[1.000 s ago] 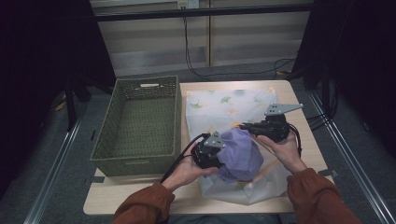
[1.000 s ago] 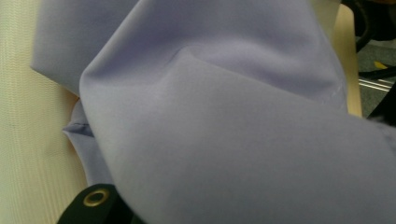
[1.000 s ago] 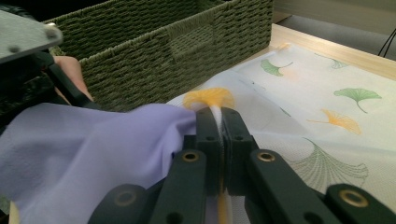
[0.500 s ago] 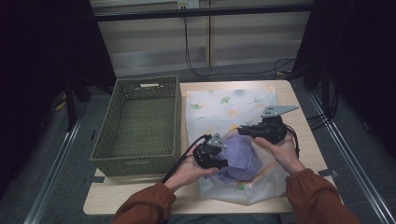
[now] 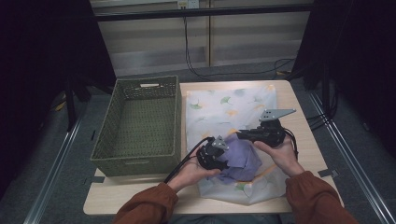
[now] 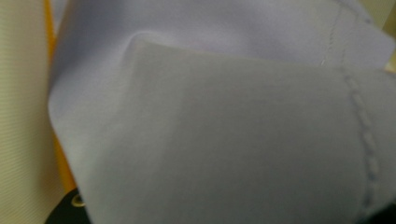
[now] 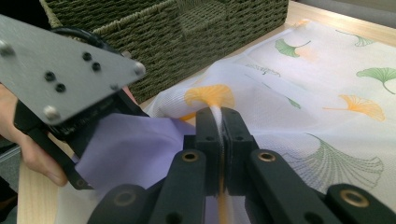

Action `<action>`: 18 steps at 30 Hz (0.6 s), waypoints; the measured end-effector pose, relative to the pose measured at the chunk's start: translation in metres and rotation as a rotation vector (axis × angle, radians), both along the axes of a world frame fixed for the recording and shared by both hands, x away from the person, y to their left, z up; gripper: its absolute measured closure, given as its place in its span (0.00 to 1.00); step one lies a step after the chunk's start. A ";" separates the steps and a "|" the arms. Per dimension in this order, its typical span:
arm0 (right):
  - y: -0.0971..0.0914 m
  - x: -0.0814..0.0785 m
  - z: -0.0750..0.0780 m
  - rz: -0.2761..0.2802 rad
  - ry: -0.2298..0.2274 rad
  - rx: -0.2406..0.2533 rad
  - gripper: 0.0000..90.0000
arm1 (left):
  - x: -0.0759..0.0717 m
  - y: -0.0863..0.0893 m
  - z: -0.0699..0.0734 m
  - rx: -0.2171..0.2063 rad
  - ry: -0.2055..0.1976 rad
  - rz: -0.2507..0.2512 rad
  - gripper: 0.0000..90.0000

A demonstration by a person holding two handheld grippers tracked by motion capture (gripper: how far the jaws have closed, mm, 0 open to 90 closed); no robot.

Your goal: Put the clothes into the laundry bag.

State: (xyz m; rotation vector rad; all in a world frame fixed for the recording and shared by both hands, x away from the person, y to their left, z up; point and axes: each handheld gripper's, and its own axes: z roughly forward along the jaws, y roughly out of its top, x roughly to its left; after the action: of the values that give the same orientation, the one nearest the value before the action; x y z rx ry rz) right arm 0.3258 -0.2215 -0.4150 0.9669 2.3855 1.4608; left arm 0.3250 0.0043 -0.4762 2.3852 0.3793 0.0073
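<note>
Purple cloth (image 5: 240, 161): bunched on the leaf-print sheet (image 5: 233, 105), near table edge. Right gripper (image 7: 222, 116): jaws pinched tight on a sheet fold. Left gripper (image 5: 215, 156): against the cloth, jaws just easing apart; grip cannot be told. Step: bundling. Next: gather toward the basket (image 5: 140, 126). Change: cloth lower, flatter.

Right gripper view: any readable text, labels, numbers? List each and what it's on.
None readable. The leaf-print cloth carries one small dark mark near a green leaf, too blurred to read. The green basket has a pale tag on its far rim, too small to read.
</note>
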 end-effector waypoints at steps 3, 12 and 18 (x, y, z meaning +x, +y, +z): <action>-0.001 -0.002 -0.002 0.000 0.006 0.003 0.98 | 0.002 -0.001 -0.002 0.000 0.002 -0.015 0.77; 0.001 -0.012 -0.009 0.013 0.032 -0.019 0.98 | 0.001 -0.002 -0.006 -0.011 0.000 -0.001 0.76; 0.002 -0.022 -0.011 0.025 0.041 -0.022 0.98 | 0.000 -0.002 -0.007 -0.018 -0.004 0.009 0.76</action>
State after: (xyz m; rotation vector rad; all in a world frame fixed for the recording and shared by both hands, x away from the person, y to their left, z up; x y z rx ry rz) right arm 0.3039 -0.2195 -0.4261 0.9741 2.4457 1.4335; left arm 0.3248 0.0021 -0.4828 2.3651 0.3864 0.0122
